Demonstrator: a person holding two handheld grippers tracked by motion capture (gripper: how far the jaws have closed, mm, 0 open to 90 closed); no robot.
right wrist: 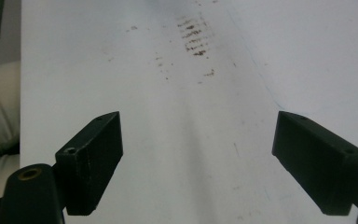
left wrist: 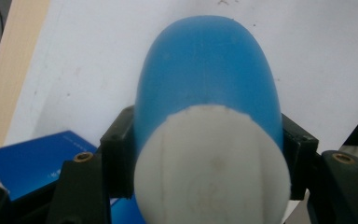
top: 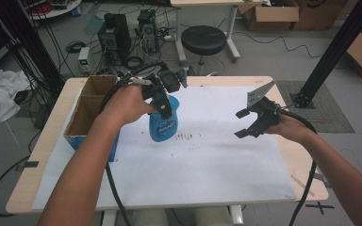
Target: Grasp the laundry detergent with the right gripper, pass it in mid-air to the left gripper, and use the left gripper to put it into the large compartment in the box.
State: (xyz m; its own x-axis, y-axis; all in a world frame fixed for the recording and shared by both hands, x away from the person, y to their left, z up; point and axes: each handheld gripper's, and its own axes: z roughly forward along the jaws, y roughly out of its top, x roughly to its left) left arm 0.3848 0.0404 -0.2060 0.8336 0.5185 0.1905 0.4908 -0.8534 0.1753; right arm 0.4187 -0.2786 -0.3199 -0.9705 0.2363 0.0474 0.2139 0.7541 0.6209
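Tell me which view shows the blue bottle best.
The high view: the blue bottle shows whole, label readable, held by the left gripper. The left gripper view gives its white cap end, clamped between the jaws. The right gripper view looks at the stained sheet.

Light wooden table [top: 52, 141]; white sheet [top: 207, 174]; open cardboard box [top: 87, 108]

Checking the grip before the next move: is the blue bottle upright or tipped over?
Upright. In the high view the blue bottle stands vertically over the white sheet, clamped near its top by the left gripper.
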